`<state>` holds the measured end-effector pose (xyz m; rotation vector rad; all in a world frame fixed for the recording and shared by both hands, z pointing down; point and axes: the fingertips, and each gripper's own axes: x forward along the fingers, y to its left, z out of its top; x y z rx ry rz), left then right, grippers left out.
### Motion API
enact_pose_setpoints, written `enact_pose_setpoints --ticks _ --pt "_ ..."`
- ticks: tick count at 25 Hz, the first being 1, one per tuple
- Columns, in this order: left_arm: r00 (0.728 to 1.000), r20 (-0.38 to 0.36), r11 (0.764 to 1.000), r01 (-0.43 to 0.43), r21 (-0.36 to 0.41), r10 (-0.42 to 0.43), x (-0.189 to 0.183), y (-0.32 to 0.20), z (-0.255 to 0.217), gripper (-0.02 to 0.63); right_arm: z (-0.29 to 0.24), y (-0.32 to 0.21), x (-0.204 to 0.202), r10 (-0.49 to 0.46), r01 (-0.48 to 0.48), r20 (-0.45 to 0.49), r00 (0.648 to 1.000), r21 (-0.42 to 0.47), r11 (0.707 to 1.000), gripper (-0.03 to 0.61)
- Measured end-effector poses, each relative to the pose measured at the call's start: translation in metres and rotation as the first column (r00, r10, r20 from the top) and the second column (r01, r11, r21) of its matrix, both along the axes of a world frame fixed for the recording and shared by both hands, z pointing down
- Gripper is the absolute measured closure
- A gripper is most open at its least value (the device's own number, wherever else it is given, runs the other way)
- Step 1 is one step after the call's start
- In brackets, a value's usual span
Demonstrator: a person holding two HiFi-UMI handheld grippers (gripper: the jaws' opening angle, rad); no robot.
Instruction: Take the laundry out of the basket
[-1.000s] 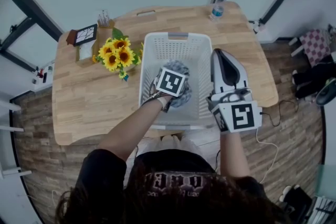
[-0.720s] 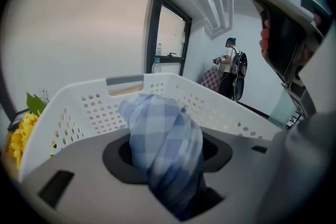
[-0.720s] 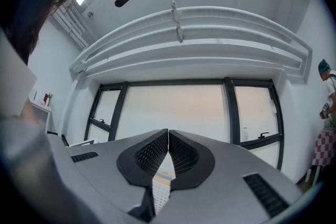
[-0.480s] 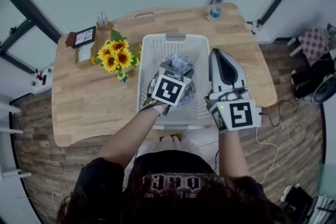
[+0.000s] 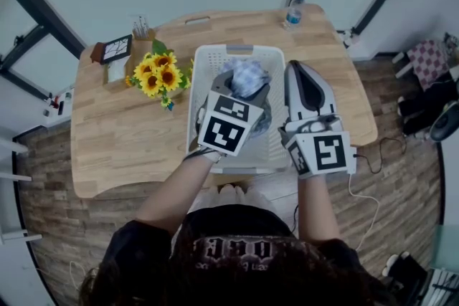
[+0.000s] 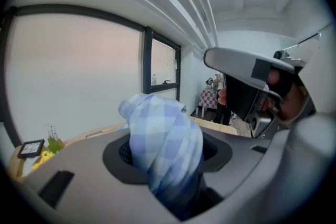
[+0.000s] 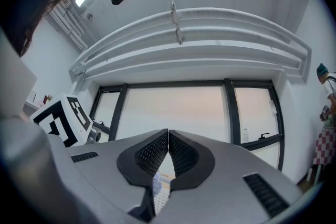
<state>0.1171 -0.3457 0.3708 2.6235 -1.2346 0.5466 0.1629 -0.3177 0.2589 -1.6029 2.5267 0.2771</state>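
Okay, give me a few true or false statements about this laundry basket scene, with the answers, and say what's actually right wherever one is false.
1. The left gripper is closed on a blue checked cloth. True.
2. The right gripper has its jaws wide apart. False: its jaws are together, with nothing between them.
3. The sunflowers stand on the table to the right of the white basket. False: in the head view they stand to the left of the basket.
4. A water bottle stands near the far edge of the table. True.
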Motion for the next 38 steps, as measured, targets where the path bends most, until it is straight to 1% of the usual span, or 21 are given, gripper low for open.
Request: enact_pose_setpoints --ticks 4,10,14,19,23,29,32,38 --pt "1.0 -0.005 0.997 0.011 0.076 -0.01 -0.004 0.006 -0.023 0.397 -0.003 0.002 0.0 -0.001 0.001 0.0 1.0 0.0 1.0 0.551" --pt "0.998 -0.042 0.987 0.045 0.154 -0.039 -0.014 0.019 -0.053 0.397 -0.01 0.01 0.0 -0.006 0.006 -0.001 1.0 0.007 1.0 0.552" --pt "0.995 -0.07 0.976 0.085 0.202 -0.072 -0.027 0.027 -0.074 0.397 -0.016 0.014 -0.002 -0.009 0.009 0.002 1.0 0.008 1.0 0.552" --pt "0.989 -0.094 0.952 0.137 0.273 -0.115 -0.04 0.042 -0.103 0.397 -0.028 0.023 -0.005 -0.029 0.029 0.007 1.0 0.031 0.999 0.552" --pt "0.983 -0.109 0.939 0.176 0.295 -0.15 -0.053 0.051 -0.116 0.397 -0.035 0.031 -0.008 -0.048 0.047 0.009 0.999 0.047 0.998 0.551" --pt "0.969 -0.117 0.915 0.244 0.321 -0.217 -0.077 0.073 -0.131 0.397 -0.041 0.045 -0.022 -0.097 0.097 0.001 0.995 0.058 0.994 0.552" --pt "0.957 -0.12 0.898 0.289 0.333 -0.263 -0.094 0.086 -0.136 0.397 -0.044 0.053 -0.035 -0.131 0.13 0.002 0.991 0.059 0.99 0.552" --pt "0.923 -0.124 0.856 0.383 0.347 -0.363 -0.142 0.106 -0.14 0.397 -0.045 0.064 -0.07 -0.199 0.199 0.002 0.98 0.058 0.978 0.552"
